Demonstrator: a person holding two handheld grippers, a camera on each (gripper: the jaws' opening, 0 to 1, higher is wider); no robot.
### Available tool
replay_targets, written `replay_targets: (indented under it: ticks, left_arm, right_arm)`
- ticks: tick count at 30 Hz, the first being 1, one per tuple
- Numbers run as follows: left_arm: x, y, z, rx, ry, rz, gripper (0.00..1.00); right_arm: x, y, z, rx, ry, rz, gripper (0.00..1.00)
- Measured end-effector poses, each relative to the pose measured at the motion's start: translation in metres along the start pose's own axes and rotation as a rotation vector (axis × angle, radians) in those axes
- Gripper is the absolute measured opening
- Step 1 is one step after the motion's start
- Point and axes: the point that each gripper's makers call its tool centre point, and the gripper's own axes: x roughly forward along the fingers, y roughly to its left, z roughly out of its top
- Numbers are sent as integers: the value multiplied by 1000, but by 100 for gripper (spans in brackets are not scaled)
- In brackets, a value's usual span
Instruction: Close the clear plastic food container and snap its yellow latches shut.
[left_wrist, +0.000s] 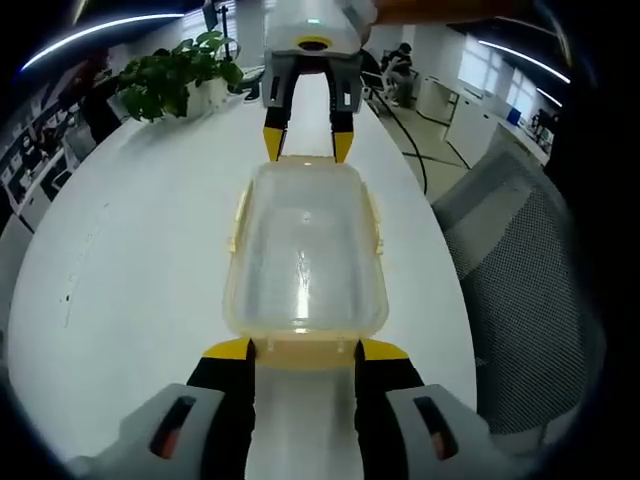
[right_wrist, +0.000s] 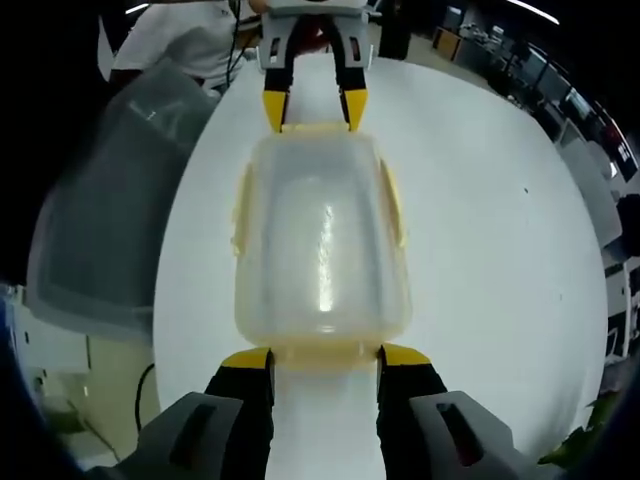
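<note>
I'm working on a long white table (left_wrist: 130, 260) in an open office, a grey mesh chair (left_wrist: 520, 290) at its edge and a potted plant (left_wrist: 175, 75) at the far end. The clear plastic food container (left_wrist: 305, 250) sits mid-table with its lid already down, lying lengthwise between my two tools. My left gripper (left_wrist: 305, 350) is spread wide at one short end, tips just by the end latch (left_wrist: 305, 352); my right gripper (right_wrist: 325, 357) is equally spread at the opposite end. Neither grips anything. The side latches (left_wrist: 239, 215) look flared outward, so I judge snapping remains.
</note>
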Motion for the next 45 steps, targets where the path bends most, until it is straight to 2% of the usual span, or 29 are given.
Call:
replay_targets:
  ticks: [14, 33, 45]
  left_arm:
    - [0, 0, 0, 4, -12, 3, 37]
    - [1, 1, 1, 10, -29, 10, 39]
    - [-5, 0, 1, -67, -42, 9, 39]
  right_arm:
    - [0, 0, -1, 7, -19, -6, 39]
    - [-4, -3, 1, -41, -27, -28, 40]
    - [-12, -4, -1, 50, -54, -39, 42]
